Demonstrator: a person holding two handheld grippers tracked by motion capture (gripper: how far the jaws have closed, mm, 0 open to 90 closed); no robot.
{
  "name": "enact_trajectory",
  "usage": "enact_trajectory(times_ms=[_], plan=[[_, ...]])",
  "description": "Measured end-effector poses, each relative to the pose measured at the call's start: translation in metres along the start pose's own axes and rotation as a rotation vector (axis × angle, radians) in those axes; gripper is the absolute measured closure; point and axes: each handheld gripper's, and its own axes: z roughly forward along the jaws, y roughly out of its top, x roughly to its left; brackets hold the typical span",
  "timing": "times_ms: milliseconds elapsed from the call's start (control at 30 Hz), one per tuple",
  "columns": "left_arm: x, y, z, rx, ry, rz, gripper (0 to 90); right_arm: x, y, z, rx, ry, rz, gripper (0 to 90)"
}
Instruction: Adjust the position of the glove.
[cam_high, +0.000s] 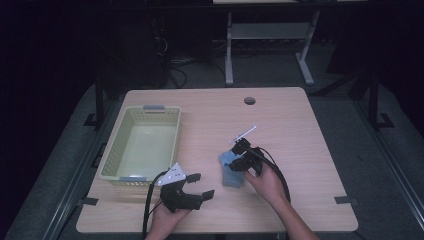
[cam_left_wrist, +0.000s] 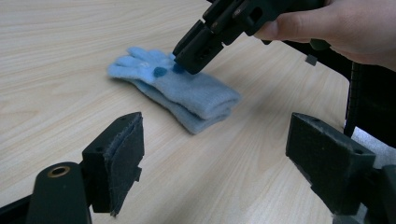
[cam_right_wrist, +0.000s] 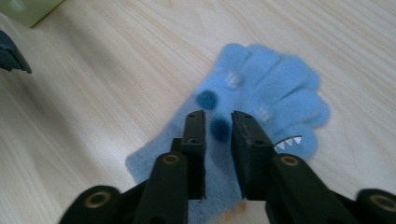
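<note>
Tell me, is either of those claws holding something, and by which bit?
The right gripper pinches the blue glove at its palm, around a dark dot. The left gripper stands open, holding nothing.

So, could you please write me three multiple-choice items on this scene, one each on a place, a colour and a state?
1. Where is the basket?
A. on the table's left side
B. on the floor
C. on the glove

2. What colour is the glove?
A. red
B. light blue
C. black

3. How do the left gripper's jaws stand?
A. shut on the glove
B. shut on the basket
C. wide open, nothing between them

Answers: 1 A, the high view shows it near the left edge; 2 B, both gripper views show pale blue fleece; 3 C, bare table shows between the pads.
</note>
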Motion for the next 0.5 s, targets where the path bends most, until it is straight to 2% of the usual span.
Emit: enact_trajectory(times_ms=[100, 233, 333, 500], plan=[[-0.001, 0.000, 0.000, -0.004, 0.000, -0.002, 19.0, 0.000, 0.000, 0.007, 0.021, -0.004, -0.011, 79.1], [0.000, 0.000, 0.000, -0.003, -0.001, -0.001, 19.0, -0.003, -0.002, 0.018, 0.055, -0.003, 0.001, 80.1], [0.000, 0.000, 0.000, 0.000, -0.006, -0.002, 19.0, -0.004, -0.003, 0.020, 0.055, 0.005, -0.001, 79.3], [0.000, 0.000, 0.001, 0.001, -0.009, -0.004, 19.0, -0.006, -0.005, 0.012, 0.019, 0.018, 0.018, 73.5]])
